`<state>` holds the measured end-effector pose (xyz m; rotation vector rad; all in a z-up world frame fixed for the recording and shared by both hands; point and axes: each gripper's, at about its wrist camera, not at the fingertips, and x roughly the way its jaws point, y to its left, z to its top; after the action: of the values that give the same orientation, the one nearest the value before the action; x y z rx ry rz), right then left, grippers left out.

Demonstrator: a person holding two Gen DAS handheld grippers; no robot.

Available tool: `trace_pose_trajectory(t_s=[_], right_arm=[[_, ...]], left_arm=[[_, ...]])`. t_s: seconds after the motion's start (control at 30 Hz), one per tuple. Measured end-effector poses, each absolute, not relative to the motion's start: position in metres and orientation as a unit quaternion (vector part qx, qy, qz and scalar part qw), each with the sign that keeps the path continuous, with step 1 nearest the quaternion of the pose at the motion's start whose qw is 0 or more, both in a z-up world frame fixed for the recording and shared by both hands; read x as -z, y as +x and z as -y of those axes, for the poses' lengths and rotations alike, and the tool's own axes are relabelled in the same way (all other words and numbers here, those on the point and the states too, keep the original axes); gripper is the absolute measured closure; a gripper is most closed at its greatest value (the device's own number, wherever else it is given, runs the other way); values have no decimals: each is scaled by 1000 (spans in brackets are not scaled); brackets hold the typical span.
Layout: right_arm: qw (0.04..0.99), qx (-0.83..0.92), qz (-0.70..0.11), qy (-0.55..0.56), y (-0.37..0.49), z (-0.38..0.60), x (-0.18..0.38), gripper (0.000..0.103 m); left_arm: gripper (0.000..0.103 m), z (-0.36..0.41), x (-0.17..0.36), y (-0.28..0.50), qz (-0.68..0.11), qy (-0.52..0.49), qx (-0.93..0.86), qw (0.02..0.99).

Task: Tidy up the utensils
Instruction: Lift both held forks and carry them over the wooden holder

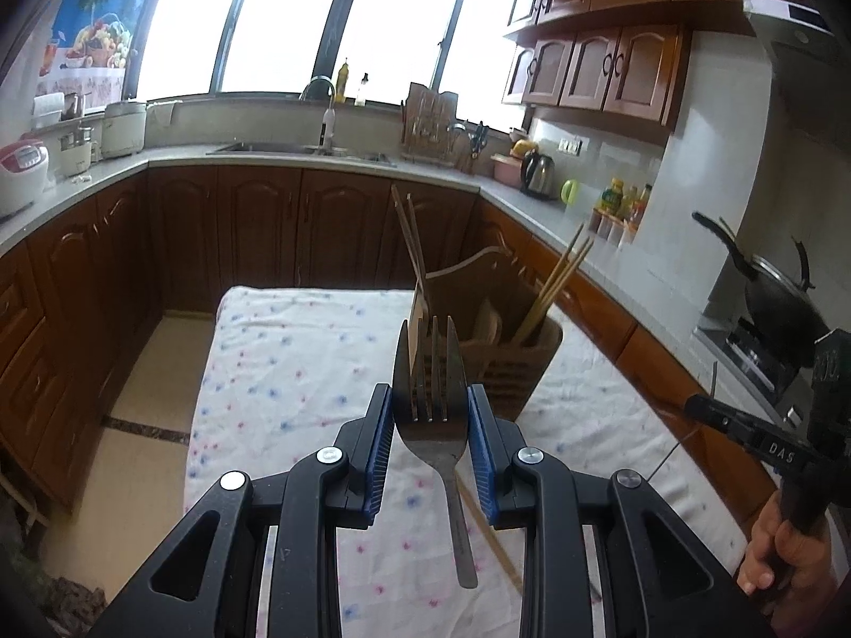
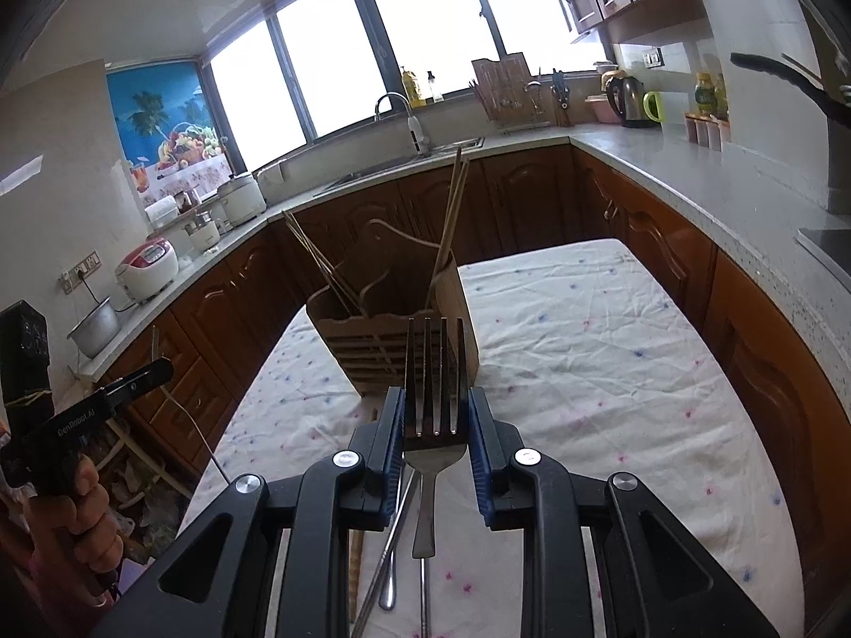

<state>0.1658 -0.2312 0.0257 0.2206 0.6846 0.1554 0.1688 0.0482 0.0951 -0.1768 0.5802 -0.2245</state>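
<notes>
1. A fork point(image 1: 432, 404) is clamped by its head in the left tool point(image 1: 431, 420), tines up, handle hanging toward the cloth point(image 1: 276, 372)
2. A second fork point(image 2: 435, 399) is clamped the same way in the right tool point(image 2: 435, 425)
3. Both forks are held above the counter point(image 2: 611, 351), near the wooden holder point(image 2: 393, 340)
4. Chopsticks point(image 2: 452, 212) are seen standing in the holder
5. More utensils point(image 2: 391, 558) are seen lying on the cloth below the right tool

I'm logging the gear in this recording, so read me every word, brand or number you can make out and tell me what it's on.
"DAS": white letters on the right tool's black body, seen from the left wrist view.
"GenRobot.AI": white letters on the left tool's black body, seen from the right wrist view.
Bottle labels and rice cooker panel on the counter: too small to read.
</notes>
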Motion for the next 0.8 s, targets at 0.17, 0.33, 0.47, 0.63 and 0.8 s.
trace_pose_trajectory(t_s=[0.17,0.33,0.47,0.63,0.8], right_arm=[[937,-78,-322,106,173,230,-34,80],[941,-79,-310,108,183,230,-41,80],[944,-80,-299,112,190,230,-47,80],[949,-82,-280,118,202,232,-58,80],[955,-84,-261,117,221,227,-70,80]], left_arm=[[78,-47,-98,174,-273,-87,110,952],[78,-46,-100,181,-263,-87,109,955],[77,-47,-102,187,-253,-91,114,957],[78,-46,-103,200,-234,-91,119,961],[78,-43,-104,220,-218,-91,121,964]])
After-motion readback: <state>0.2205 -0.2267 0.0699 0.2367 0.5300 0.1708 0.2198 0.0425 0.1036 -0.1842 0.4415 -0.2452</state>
